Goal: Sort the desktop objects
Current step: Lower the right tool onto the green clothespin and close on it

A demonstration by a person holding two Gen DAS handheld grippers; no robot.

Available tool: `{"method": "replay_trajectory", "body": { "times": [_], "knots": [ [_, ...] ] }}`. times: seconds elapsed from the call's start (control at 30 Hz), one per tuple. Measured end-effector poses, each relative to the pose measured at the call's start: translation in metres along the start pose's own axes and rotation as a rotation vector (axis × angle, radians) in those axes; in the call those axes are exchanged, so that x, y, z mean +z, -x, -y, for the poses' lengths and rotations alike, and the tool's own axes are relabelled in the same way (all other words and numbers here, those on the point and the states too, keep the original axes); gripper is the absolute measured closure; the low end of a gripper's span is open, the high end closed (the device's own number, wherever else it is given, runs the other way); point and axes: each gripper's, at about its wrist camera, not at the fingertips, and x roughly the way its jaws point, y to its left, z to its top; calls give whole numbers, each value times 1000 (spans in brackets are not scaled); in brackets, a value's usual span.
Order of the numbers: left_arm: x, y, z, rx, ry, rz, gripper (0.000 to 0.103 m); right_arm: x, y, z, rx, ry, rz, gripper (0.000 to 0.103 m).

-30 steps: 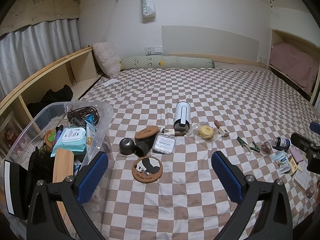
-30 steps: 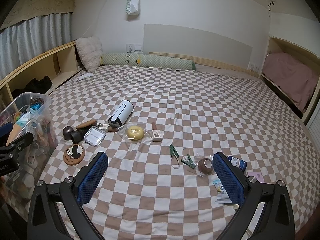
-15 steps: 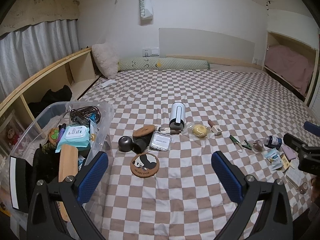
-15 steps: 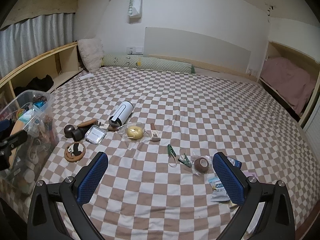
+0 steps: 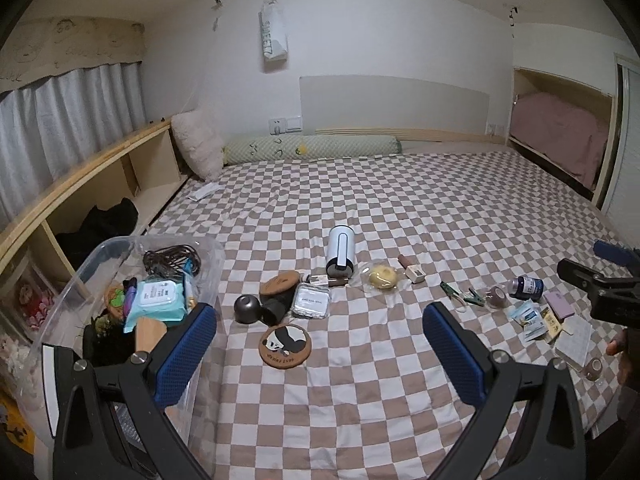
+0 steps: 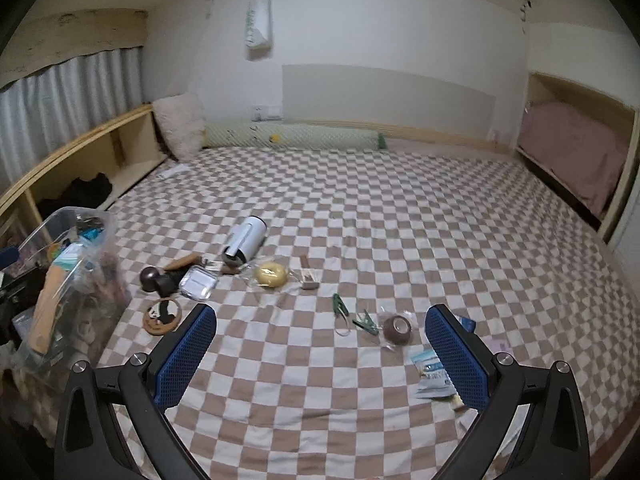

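Panda coaster (image 5: 285, 342) between, beyond wide-open, empty left tongs (image 5: 320, 350); right tongs (image 6: 321, 348) likewise.

L tool (image 5: 320, 344) & R tool (image 6: 320, 346) both wide open, empty, hovering

Checkered bed (image 5: 400, 208), white walls (image 5: 360, 40)

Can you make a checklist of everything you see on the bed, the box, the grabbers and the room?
Surface: checkered bedspread, wrinkled.
Job's things: clear bin at left, already full; panda coaster, white cylinder lying down, yellow round item, green clips, tape roll, blue bottle, packets.
Clutter: nothing seen beyond these.
Grippers: left gripper open, empty; right gripper open, empty.
Cables: dark cord coiled in bin.
Surroundings: green bolster, wooden shelf, curtain.
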Motion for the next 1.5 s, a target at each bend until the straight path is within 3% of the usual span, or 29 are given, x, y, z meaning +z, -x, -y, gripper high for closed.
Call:
{"method": "replay_trajectory", "body": {
  "times": [0.13,0.3,0.53,0.67,0.73,0.83,1.13,1.23,1.37,1.5],
  "knots": [
    [-3,-26,7,-58,-10,-75,0,-1,-34,12,29,-15,-102,0],
    [-11,-61,13,-45,-60,-110,0,-14,-91,21,0,34,-189,0],
    [-12,-108,12,-87,-53,-191,0,-32,-170,32,-38,77,-266,0],
    [-12,-125,17,-102,-60,-216,0,-39,-218,36,-51,87,-315,33],
    [-12,-133,20,-110,-68,-228,0,-42,-242,39,-57,93,-340,42],
    [-15,-144,23,-113,-92,-239,0,-47,-271,46,-51,73,-377,43],
    [-17,-217,53,-113,-187,-259,0,-38,-296,78,-35,44,-375,43],
    [-17,-238,71,-145,-214,-265,0,-41,-301,85,-14,58,-378,43],
    [-18,-255,100,-186,-269,-250,0,-47,-309,91,7,99,-378,55],
    [-19,-273,125,-225,-294,-251,0,-60,-302,86,38,187,-340,57]
  ]
}}
